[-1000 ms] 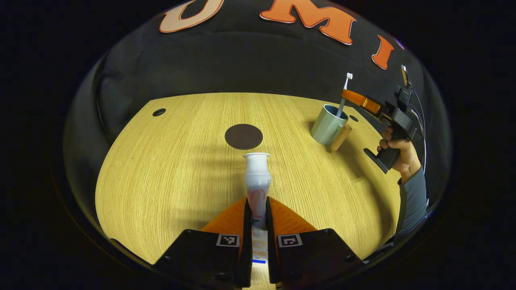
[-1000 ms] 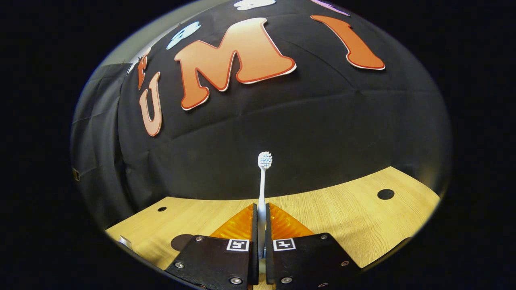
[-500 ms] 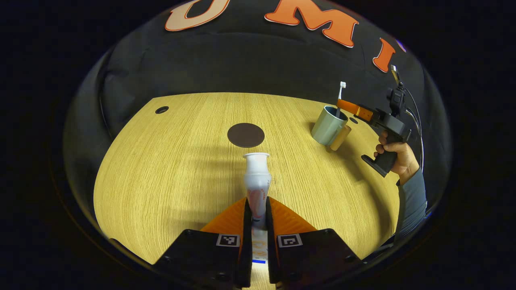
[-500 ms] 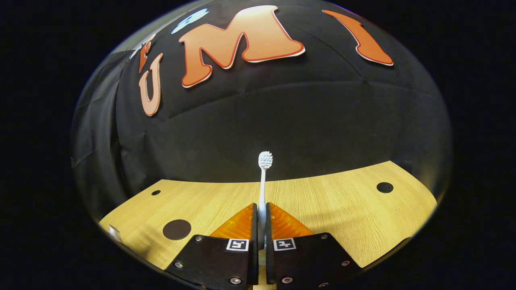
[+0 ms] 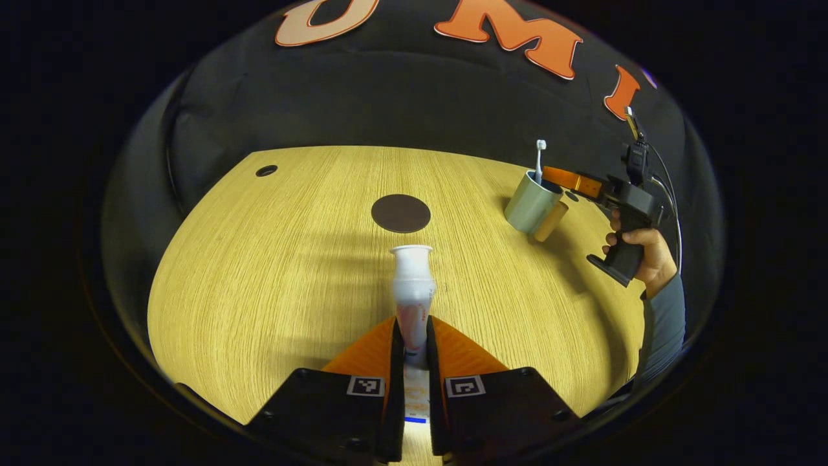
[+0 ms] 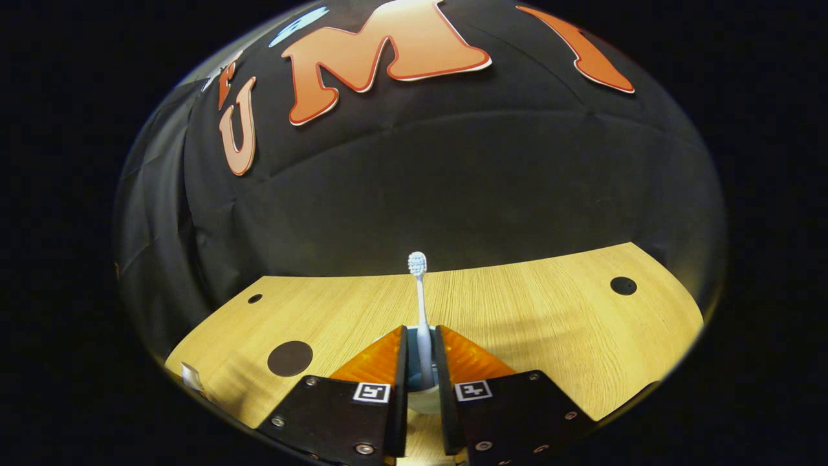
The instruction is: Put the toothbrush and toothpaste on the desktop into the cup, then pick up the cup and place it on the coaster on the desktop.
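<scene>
**Toothbrush standing in the cup, toothpaste held over the counter**

In the left gripper view, the left gripper (image 5: 414, 353) is clamped on the toothpaste (image 5: 412, 294): both orange fingers press on the tube's sides, and its white cap end points forward, away from the camera. The tube is held above the wooden counter (image 5: 272, 272). Just beyond the cap lies the coaster (image 5: 401, 213), a dark round disc flat on the counter with nothing on it.

Farther off to the right stands the cup (image 5: 533, 208), pale grey-green with a tan handle, upright on the counter and well apart from the coaster. The toothbrush (image 5: 539, 162) rises from its mouth, bristle head up, close to upright. The right gripper (image 5: 561, 177) reaches in level with the cup's rim, held by a hand (image 5: 642, 249) in a grey sleeve (image 5: 665, 323).

In the right gripper view, the right gripper (image 6: 419, 362) has its fingers slightly apart, with a narrow gap on each side of the toothbrush (image 6: 421, 310) handle, so neither finger presses on it. The cup (image 6: 414, 388) shows directly below between the fingers, with the handle's lower end inside it. The coaster (image 6: 290, 358) sits off to the left on the counter (image 6: 550, 343).
</scene>
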The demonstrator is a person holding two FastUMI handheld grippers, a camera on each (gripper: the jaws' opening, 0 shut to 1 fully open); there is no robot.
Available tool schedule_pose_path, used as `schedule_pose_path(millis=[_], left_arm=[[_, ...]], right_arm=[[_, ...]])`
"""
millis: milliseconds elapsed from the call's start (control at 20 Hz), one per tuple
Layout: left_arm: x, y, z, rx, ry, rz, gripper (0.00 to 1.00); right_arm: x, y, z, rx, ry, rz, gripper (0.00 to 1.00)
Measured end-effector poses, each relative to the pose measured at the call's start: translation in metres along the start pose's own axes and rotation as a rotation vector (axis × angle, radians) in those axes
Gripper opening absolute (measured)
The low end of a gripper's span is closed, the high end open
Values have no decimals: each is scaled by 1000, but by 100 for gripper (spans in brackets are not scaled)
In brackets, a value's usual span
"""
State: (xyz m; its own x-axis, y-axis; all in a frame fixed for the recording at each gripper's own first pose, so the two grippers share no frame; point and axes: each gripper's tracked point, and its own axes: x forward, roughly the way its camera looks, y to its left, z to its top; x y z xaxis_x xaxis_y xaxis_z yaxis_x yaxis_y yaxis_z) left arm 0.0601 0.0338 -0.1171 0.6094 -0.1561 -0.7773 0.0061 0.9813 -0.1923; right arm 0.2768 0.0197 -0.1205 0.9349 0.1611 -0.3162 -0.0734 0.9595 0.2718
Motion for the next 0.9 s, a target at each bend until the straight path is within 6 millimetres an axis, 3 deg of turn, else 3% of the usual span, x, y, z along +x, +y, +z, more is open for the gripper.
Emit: schedule_pose_path(millis=[300, 600, 800, 900], left_arm=[[13, 9, 10, 14, -50, 6, 20], [51, 30, 34, 13, -124, 12, 20], [90, 6, 76, 7, -248, -95, 20], [99, -23, 96, 19, -310, -125, 20]], right_arm=[[-31, 0, 20, -27, -54, -5, 57], [-81, -2, 37, -49, -115, -2, 84], [-119, -10, 42, -56, -160, -1, 93], [-137, -18, 41, -71, -182, -16, 95]])
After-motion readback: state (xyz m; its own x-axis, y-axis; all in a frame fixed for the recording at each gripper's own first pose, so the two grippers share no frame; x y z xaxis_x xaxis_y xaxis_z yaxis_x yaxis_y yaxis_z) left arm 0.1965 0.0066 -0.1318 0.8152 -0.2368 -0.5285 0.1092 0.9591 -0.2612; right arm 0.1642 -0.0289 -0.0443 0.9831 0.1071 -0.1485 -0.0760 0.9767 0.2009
